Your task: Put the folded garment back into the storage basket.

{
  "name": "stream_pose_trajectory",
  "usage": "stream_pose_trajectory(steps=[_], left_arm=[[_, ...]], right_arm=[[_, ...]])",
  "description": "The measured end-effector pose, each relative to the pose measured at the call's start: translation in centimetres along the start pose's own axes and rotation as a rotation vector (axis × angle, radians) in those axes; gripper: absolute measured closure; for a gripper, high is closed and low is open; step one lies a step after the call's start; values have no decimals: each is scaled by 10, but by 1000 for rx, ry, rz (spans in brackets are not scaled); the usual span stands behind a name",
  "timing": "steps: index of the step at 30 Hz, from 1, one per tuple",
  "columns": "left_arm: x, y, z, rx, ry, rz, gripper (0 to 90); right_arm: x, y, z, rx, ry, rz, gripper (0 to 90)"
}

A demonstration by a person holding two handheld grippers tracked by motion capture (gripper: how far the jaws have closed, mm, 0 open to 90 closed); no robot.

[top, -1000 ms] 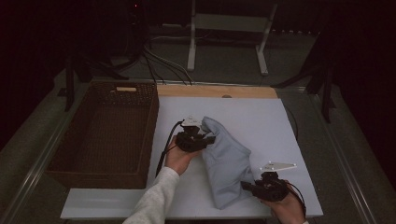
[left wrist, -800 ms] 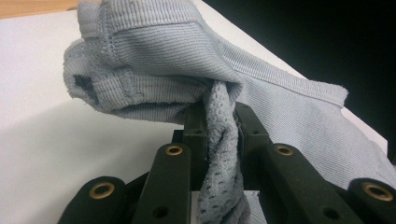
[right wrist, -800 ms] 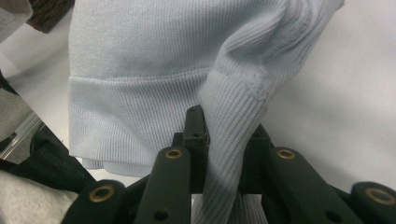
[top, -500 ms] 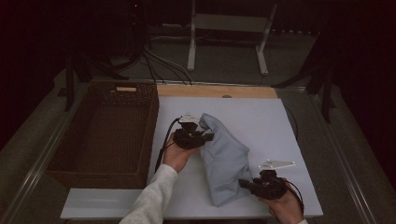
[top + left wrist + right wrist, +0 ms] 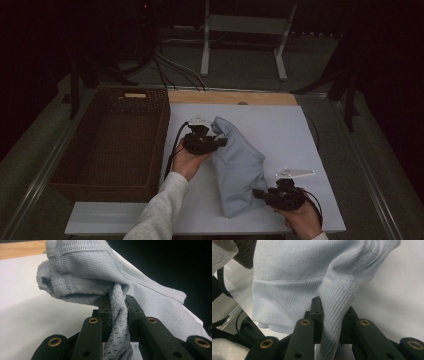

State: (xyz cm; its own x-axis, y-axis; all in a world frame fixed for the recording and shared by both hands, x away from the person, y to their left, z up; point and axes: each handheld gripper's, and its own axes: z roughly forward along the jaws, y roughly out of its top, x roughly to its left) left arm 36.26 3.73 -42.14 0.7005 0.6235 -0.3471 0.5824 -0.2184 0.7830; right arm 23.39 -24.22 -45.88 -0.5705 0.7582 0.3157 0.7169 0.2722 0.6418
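Your left gripper (image 5: 220, 142) is clenched on the sweater (image 5: 237, 165): in the left gripper view a twisted bunch of its knit (image 5: 117, 315) runs down between the 2 jaws, and the folded collar end bulges just above and ahead of them. Your right gripper (image 5: 260, 194) is clenched too, grasping the sweater's ribbed hem (image 5: 334, 315), which passes between its jaws in the right gripper view. The sweater lies on the white desk (image 5: 280, 130), stretched from one gripper to the other, its far end at your left gripper and its near end at your right. The basket (image 5: 115, 145) sits behind your left gripper, beyond your left hand (image 5: 187, 160), apart from the sweater. Your right hand (image 5: 300, 217) is at the desk's near edge, behind its gripper.
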Motion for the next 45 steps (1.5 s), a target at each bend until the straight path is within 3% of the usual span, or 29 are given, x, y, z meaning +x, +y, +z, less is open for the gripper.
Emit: stream_pose_trajectory(steps=[18,45], left_arm=[[1,17,-17,-25,17,-13,784],[13,29,-45,-47,48,-84,784]], right_arm=[[12,18,2,-24,22,-22,775],[31,45,10,-40,67,-38,775]])
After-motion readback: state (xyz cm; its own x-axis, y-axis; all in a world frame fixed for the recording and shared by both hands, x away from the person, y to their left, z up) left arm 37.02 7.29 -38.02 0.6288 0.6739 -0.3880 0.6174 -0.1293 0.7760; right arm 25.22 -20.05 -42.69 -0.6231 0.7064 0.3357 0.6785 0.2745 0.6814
